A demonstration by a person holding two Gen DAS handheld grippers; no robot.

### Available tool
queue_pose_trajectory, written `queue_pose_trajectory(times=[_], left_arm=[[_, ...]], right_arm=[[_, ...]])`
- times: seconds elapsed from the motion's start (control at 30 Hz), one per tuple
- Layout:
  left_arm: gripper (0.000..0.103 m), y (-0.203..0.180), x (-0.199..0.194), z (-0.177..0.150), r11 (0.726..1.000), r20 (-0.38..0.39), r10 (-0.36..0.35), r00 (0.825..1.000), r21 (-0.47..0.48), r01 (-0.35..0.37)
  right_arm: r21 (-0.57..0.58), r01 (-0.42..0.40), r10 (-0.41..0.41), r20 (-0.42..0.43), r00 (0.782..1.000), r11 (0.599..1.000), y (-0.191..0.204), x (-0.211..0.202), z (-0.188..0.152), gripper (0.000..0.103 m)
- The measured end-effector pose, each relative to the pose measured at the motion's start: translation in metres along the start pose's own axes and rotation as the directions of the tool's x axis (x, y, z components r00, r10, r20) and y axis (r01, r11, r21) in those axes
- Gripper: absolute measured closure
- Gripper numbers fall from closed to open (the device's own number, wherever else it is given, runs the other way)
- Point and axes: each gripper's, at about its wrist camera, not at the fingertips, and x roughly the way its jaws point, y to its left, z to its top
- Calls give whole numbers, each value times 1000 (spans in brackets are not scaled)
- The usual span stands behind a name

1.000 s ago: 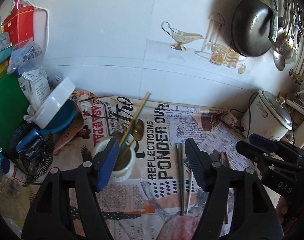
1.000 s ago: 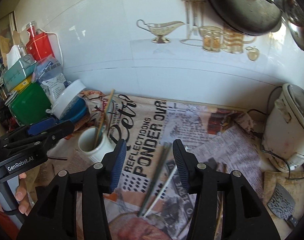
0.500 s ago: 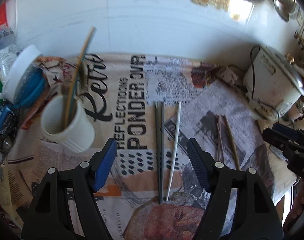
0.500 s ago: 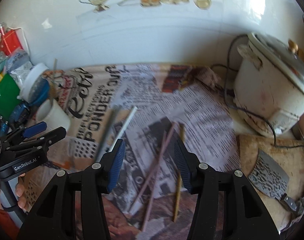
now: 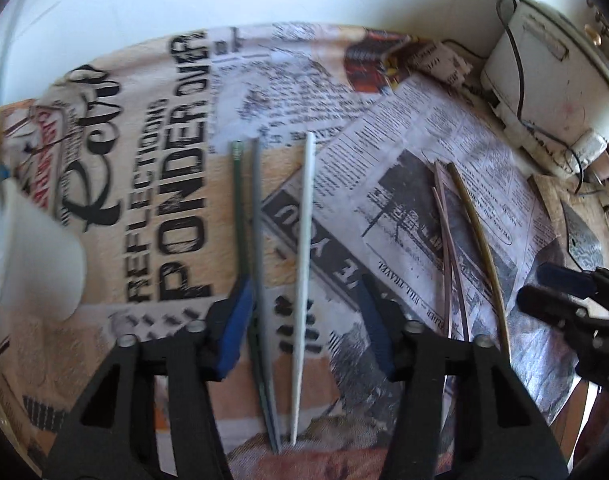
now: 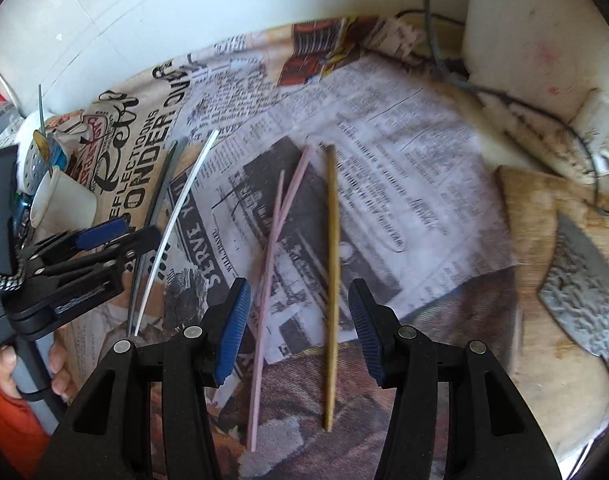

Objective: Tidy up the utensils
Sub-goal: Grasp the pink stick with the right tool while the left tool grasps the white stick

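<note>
Pick-up step, nothing lifted yet. Left gripper (image 5: pixel 302 300), fingers just narrowed but gripping nothing, straddles the grey and white chopsticks (image 5: pixel 304 264); right gripper (image 6: pixel 298 312), open, straddles the pink pair and tan chopstick (image 6: pixel 331 264). All lie flat on the newspaper-covered bench (image 6: pixel 404 184). Thin, smooth, tapered sticks: next, lower and pinch squarely, then carry to the white cup (image 6: pixel 64 204)

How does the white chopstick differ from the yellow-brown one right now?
The white chopstick lies between the left gripper fingers; the yellow-brown chopstick lies between the right gripper fingers. The white one tapers to points; the yellow-brown looks blunter. Both lie flat on the newspaper, ungripped.
</note>
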Motion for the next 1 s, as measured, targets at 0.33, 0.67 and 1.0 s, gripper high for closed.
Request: queue_pose_trajectory(times=[0.33,0.67,1.0], left_arm=[[67,-2,12,6,1000,-14,-3,1000,9,4],[75,9,33,26,999,-54,-45,998,4,45],[76,-7,51,59,994,-103,-73,992,69,80]], right_arm=[[12,-66,67,-99,993,998,8,47,14,89],[41,-102,106,-106,989,994,3,50,13,98],[53,-109,111,-28,993,993,-4,25,13,98]])
